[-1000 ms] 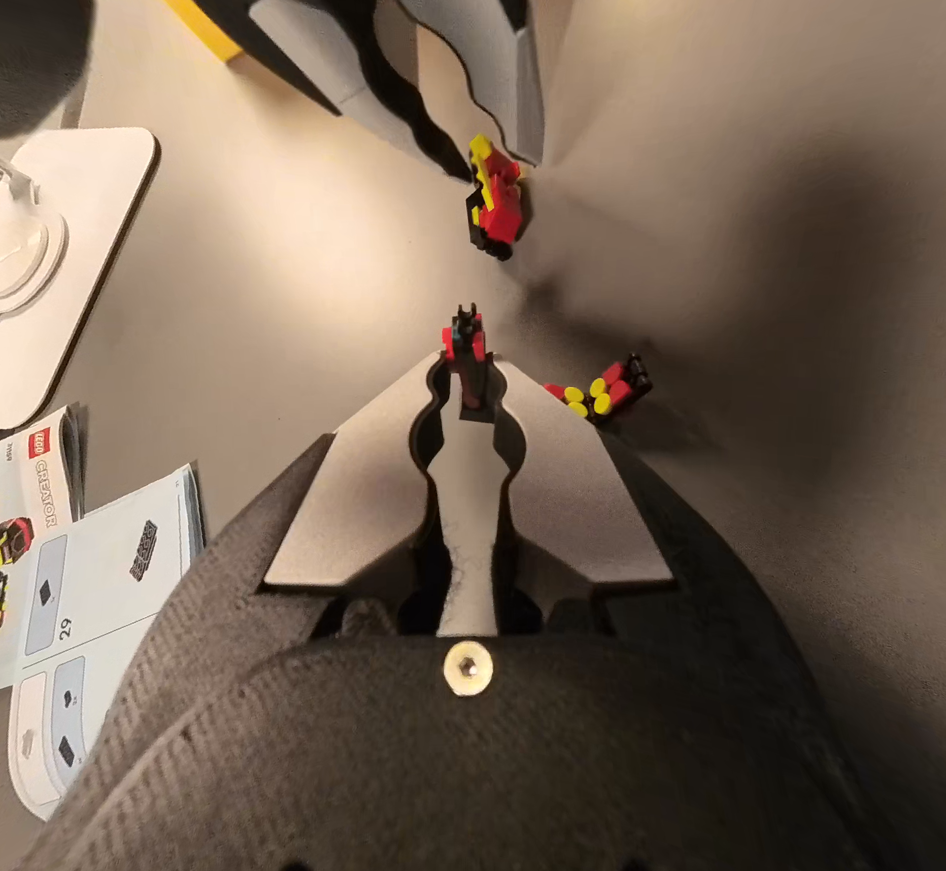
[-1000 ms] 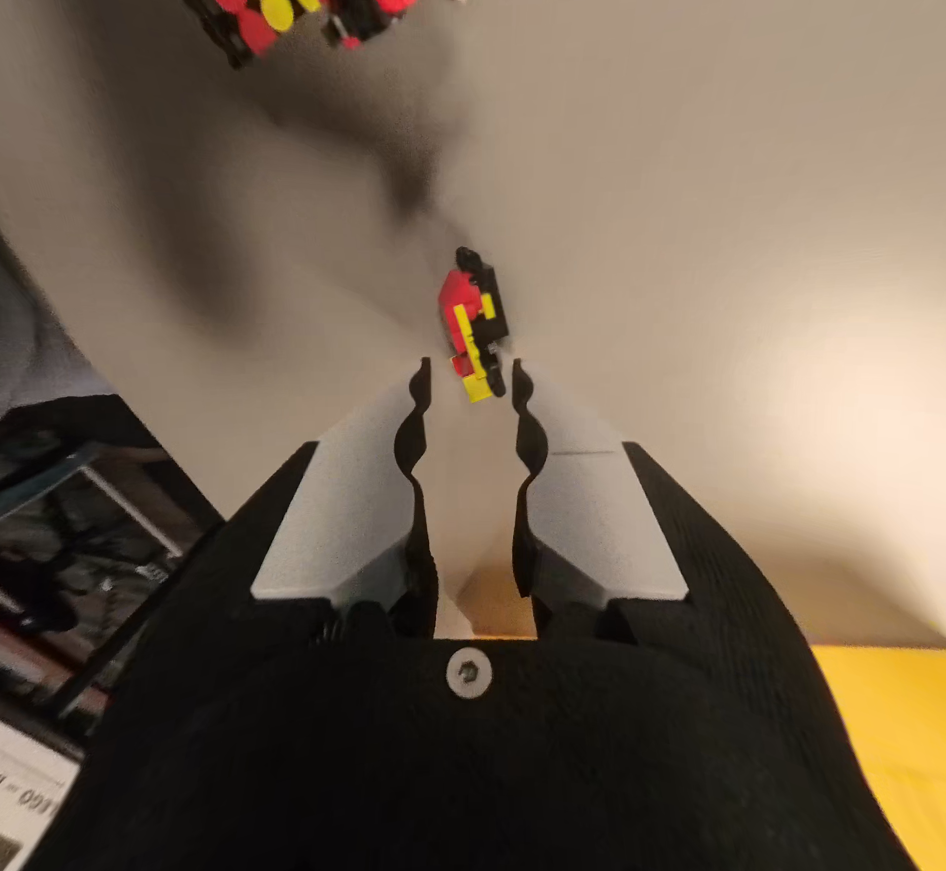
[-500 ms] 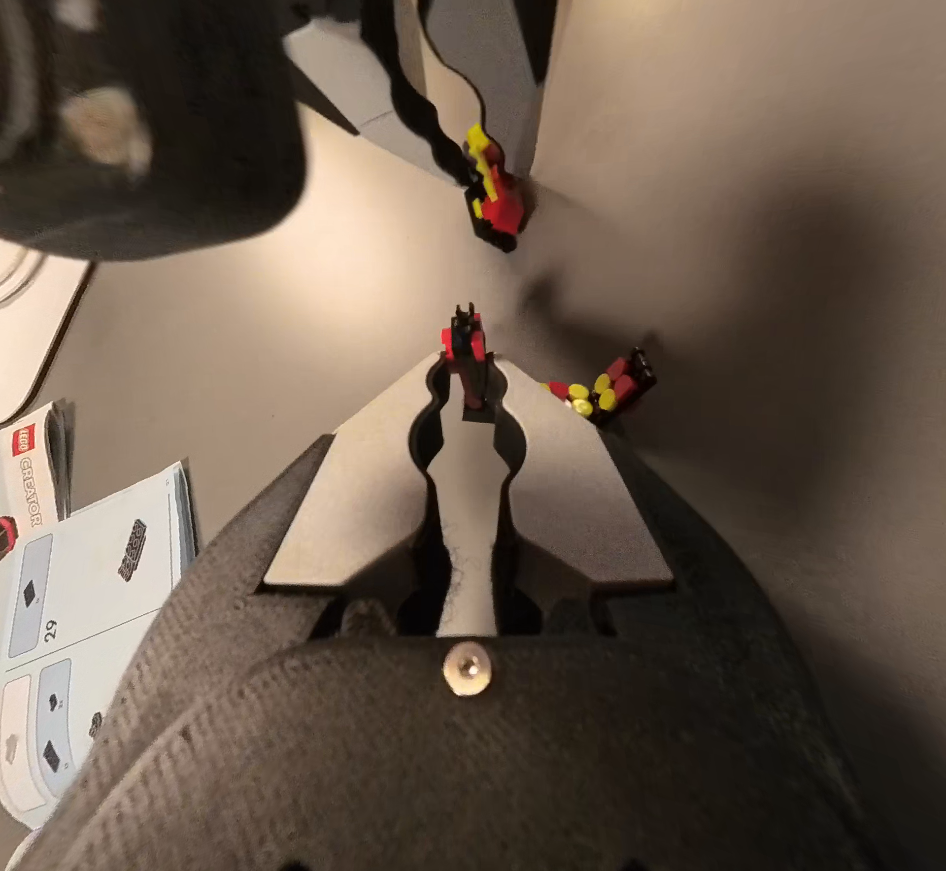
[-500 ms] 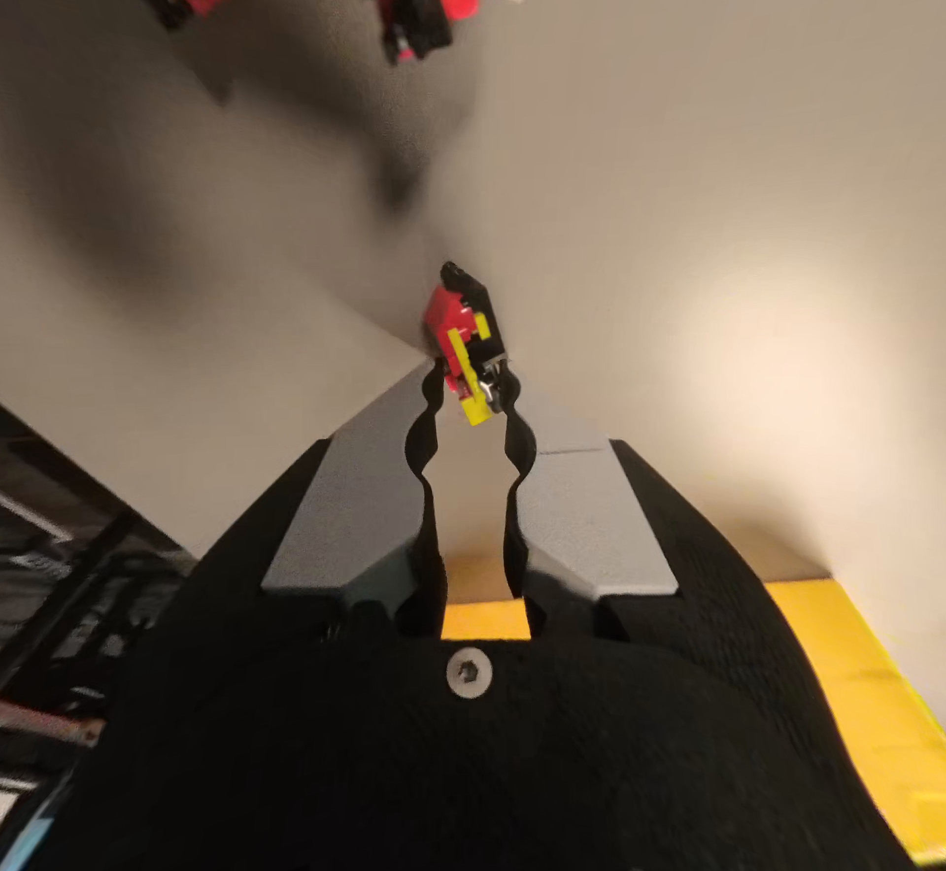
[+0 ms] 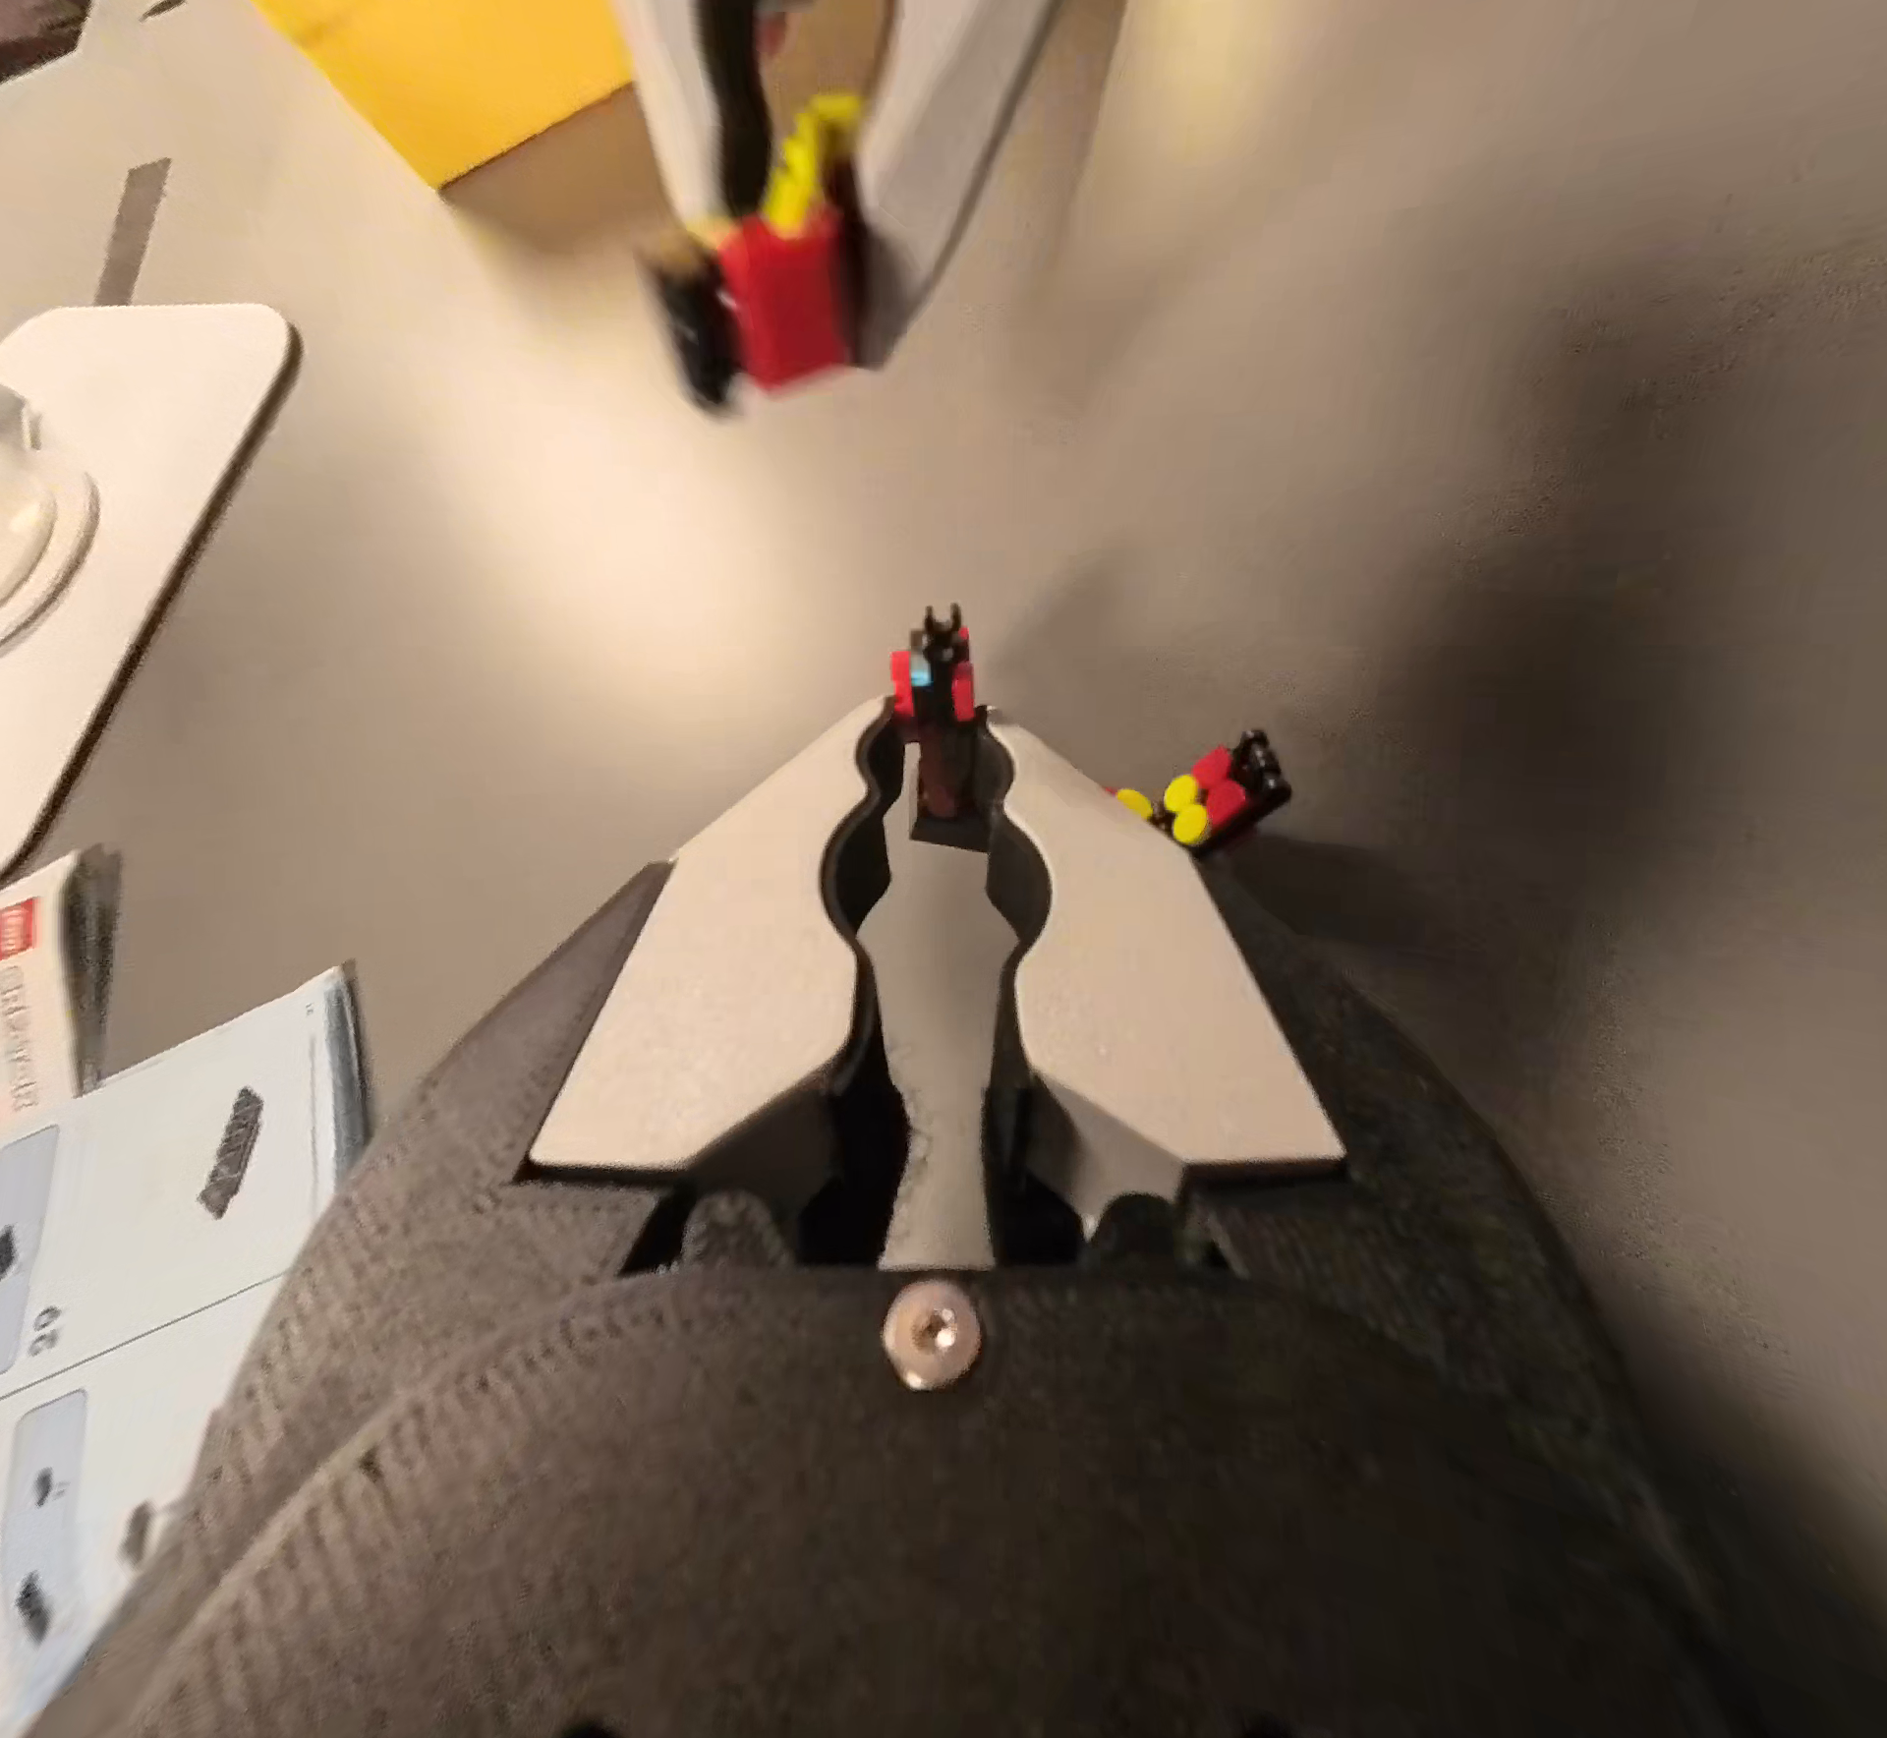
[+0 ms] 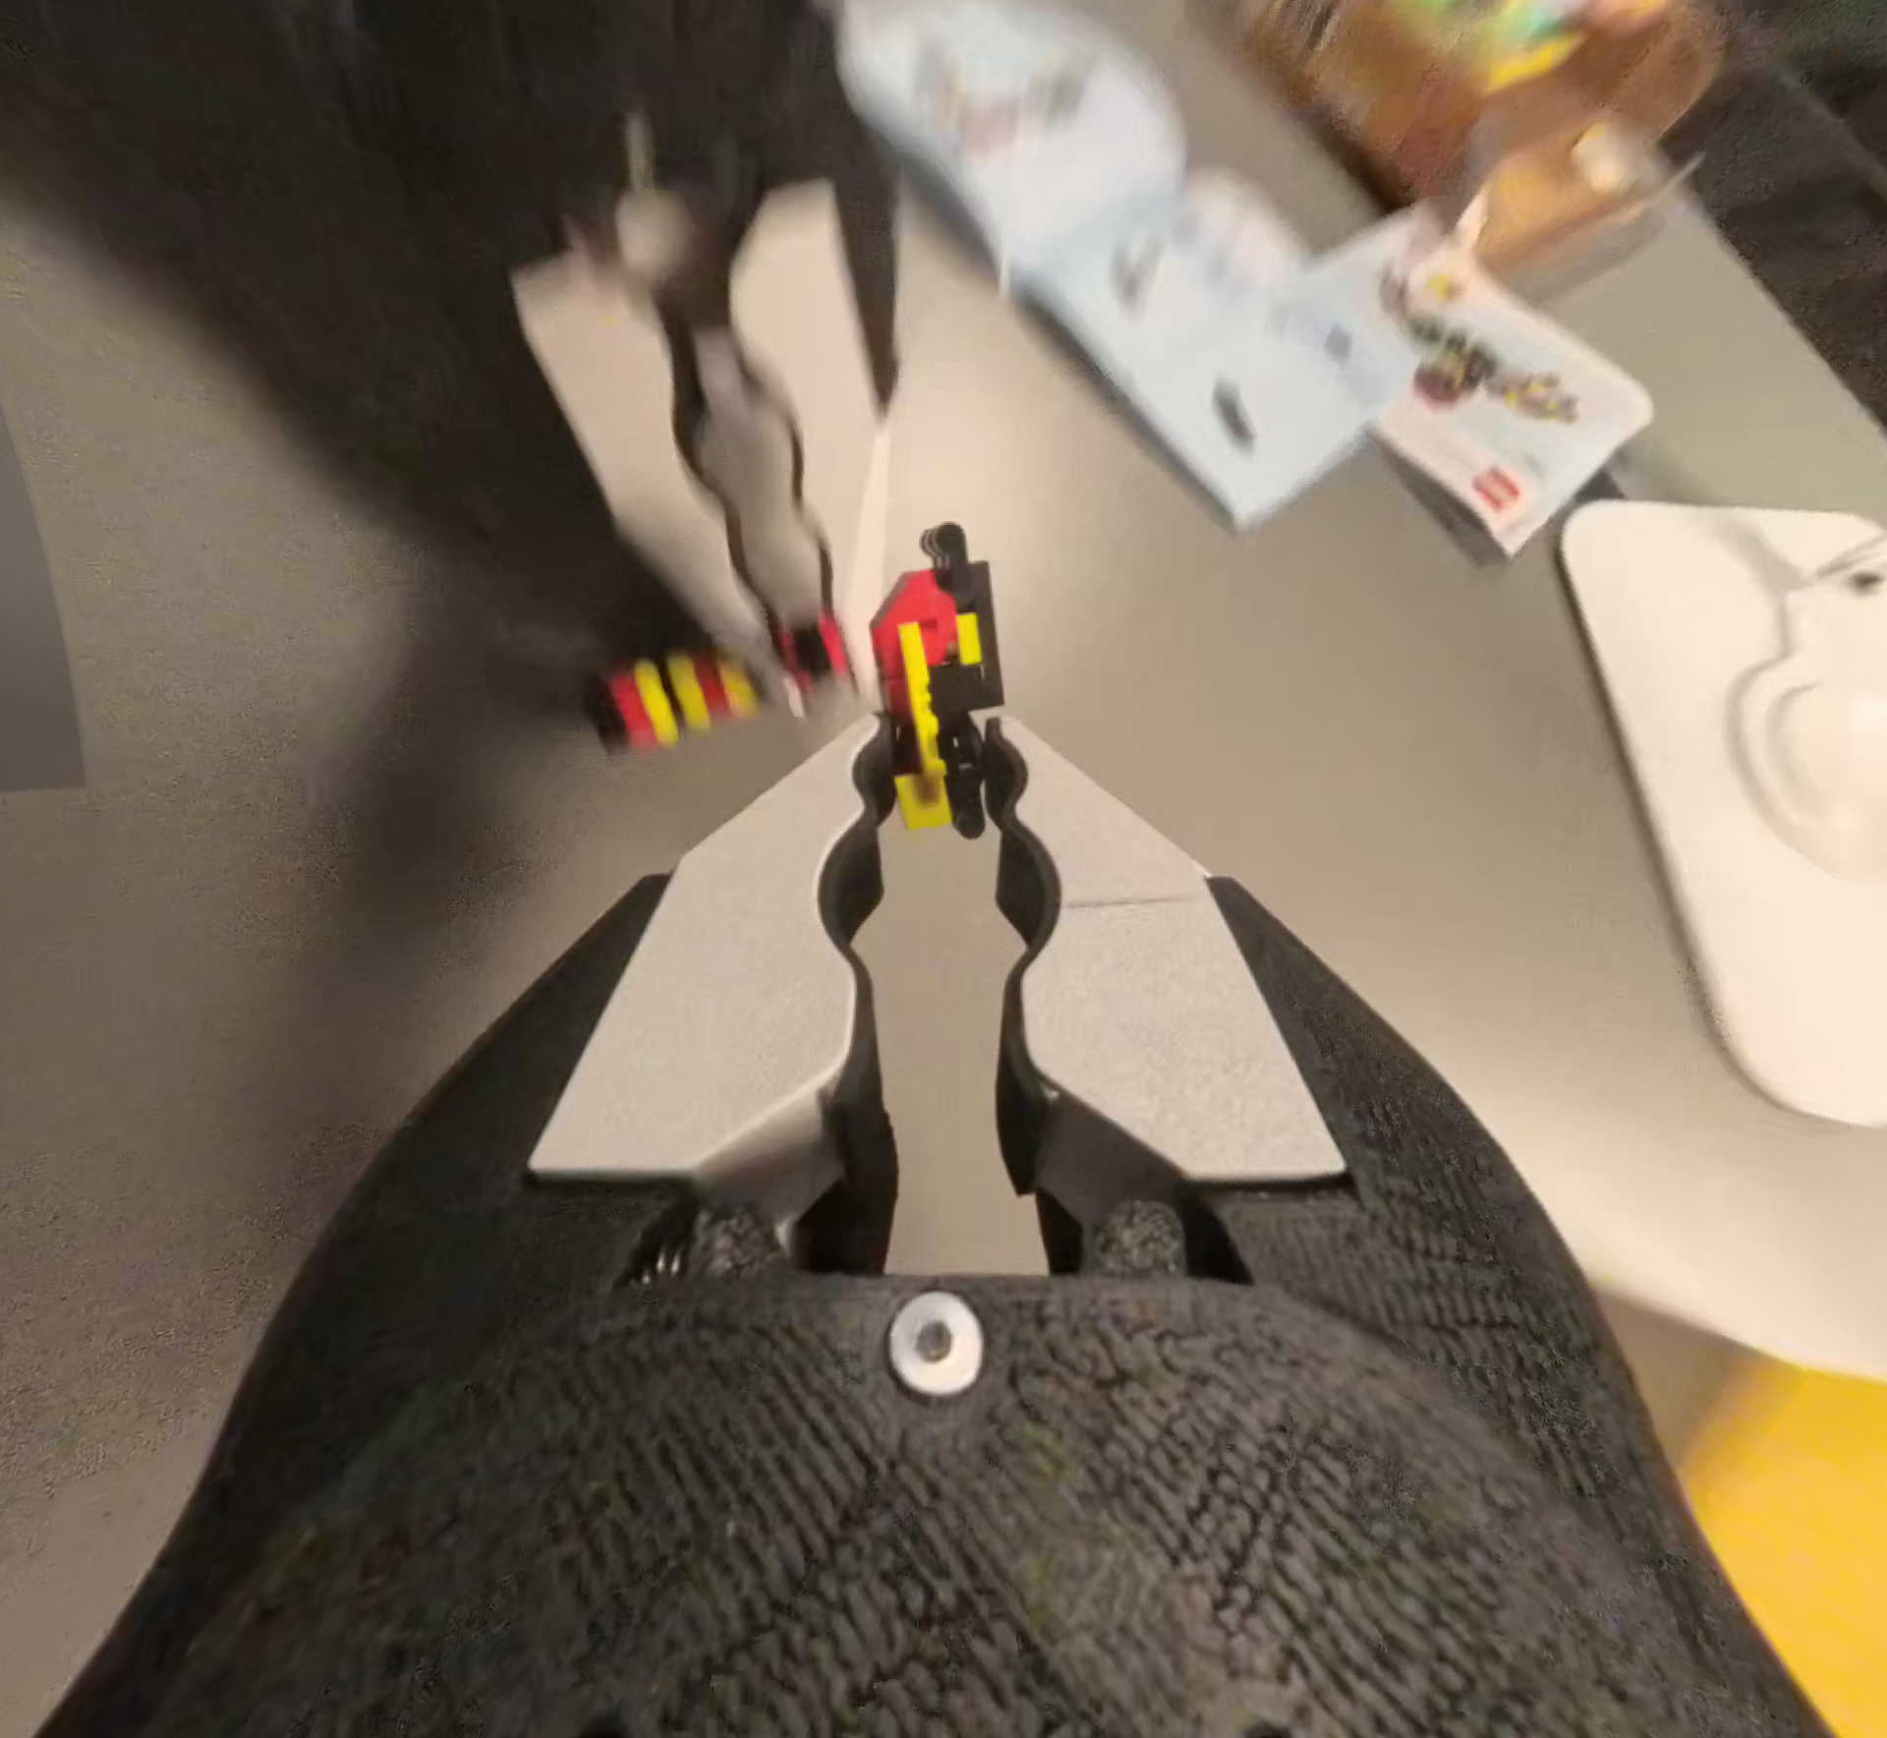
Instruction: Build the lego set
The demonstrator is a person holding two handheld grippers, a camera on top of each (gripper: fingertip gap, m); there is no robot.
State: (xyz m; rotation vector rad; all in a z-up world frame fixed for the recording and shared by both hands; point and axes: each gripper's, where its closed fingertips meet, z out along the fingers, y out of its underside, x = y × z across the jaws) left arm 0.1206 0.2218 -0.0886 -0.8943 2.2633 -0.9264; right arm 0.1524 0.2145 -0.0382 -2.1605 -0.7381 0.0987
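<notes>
The red, yellow and black lego assembly sits pinched between the tips of the right gripper, held up off the grey table, its yellow strip running back between the narrowed fingers. The left gripper is closed on a smaller red-and-black lego piece with a black clip on top, also clear of the table. A third lego section — red and black with round yellow studs — lies on the table just beside the left gripper's tip. Toward one table edge lie the pale blue instruction booklet and a white stand base; a yellow box sits behind the right gripper. In the right wrist view the far background is blurred — a brownish bag at the table's edge is all that can be made out.
</notes>
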